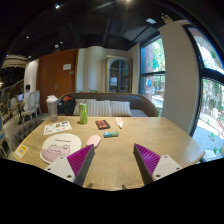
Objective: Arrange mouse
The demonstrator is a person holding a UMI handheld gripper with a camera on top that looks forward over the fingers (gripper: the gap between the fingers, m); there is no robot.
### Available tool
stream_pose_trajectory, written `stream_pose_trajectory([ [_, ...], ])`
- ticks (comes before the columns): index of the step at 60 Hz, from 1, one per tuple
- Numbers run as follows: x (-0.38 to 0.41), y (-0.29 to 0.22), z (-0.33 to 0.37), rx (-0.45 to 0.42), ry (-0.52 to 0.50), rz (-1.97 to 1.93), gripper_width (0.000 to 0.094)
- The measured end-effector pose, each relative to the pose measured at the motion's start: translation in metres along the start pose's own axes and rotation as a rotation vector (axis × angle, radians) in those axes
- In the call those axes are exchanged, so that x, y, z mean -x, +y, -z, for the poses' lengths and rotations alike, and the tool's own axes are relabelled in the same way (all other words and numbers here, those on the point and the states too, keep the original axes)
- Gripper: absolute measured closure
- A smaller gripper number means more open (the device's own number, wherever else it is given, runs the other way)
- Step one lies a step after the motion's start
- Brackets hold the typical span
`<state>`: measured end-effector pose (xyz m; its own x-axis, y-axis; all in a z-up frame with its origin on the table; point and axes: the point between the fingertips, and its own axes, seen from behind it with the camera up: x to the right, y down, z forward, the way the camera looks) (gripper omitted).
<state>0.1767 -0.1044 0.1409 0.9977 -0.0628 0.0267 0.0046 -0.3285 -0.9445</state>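
A pale pink mouse lies on the wooden table, just ahead of my left fingertip and at the right edge of a round white mouse pad with a drawing on it. My gripper hovers over the table's near part, open, and only bare wood shows between its magenta pads. The mouse sits outside the gap, slightly left of it.
A small teal object lies just beyond the mouse. Farther back are a green cup, a dark flat item, a small white object and a printed sheet. A bench with cushions stands behind the table.
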Motion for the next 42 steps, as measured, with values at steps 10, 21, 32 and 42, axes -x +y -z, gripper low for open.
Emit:
stream_pose_trajectory([
  [10,0.017,0.015,-0.019,0.013,-0.019,0.004,0.0115],
  [21,0.032,0.03,-0.039,0.049,-0.032,0.005,0.0115],
  [32,0.063,0.038,-0.08,0.095,-0.077,0.019,0.0114],
  [42,0.094,0.04,-0.141,0.121,-0.104,-0.01,0.0128],
])
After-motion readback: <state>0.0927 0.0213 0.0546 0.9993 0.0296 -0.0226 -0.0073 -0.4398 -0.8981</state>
